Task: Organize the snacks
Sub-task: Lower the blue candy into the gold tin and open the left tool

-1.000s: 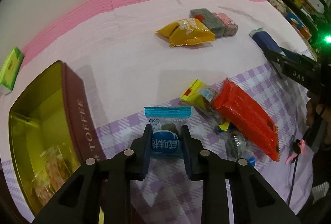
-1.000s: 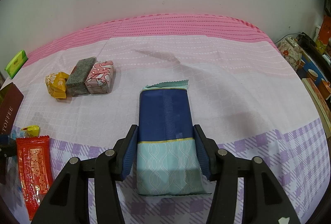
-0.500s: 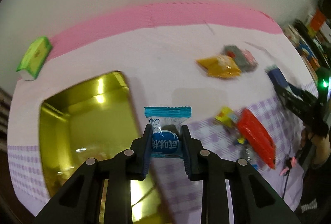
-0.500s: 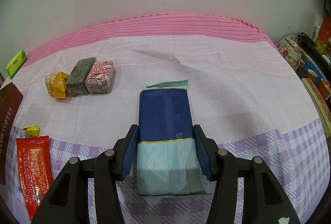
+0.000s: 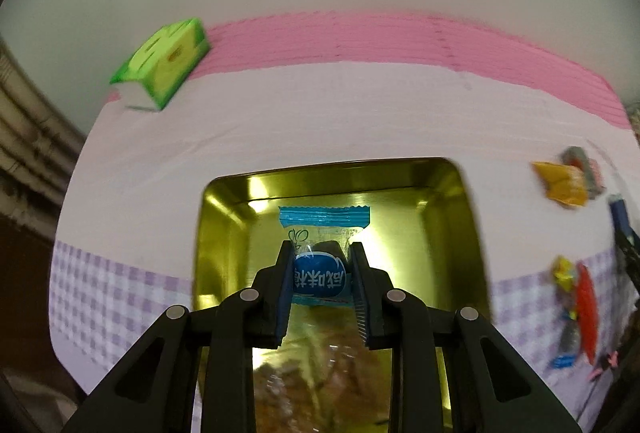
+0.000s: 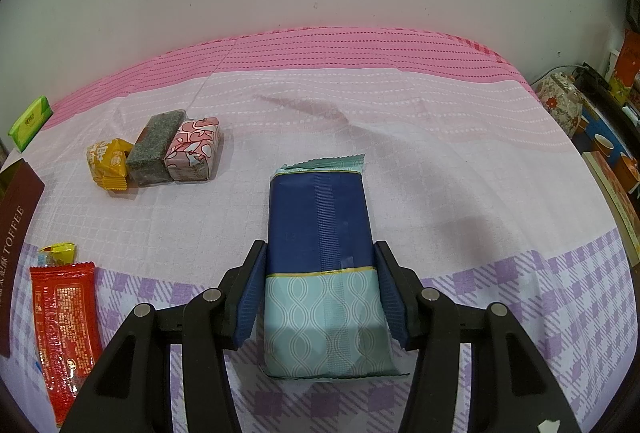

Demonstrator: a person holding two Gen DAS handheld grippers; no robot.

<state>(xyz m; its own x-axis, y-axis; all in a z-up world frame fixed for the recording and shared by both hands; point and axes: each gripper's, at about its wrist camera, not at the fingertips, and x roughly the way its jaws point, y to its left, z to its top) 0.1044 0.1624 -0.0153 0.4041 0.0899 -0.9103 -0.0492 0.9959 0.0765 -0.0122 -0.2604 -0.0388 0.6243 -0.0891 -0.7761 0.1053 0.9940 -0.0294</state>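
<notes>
Flanking toffee tin (image 5: 460, 201): green pkt (image 5: 164, 69) far-left, yellow snack (image 5: 560, 185) right

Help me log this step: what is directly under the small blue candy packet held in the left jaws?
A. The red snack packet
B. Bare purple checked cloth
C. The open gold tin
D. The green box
C: in the left wrist view the blue candy packet sits framed by the open gold tin, whose shiny inside surrounds it.

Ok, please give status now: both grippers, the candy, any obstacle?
Left gripper shut on blue candy, above open gold tin. Right gripper holds navy packet. Nothing blocks.
</notes>
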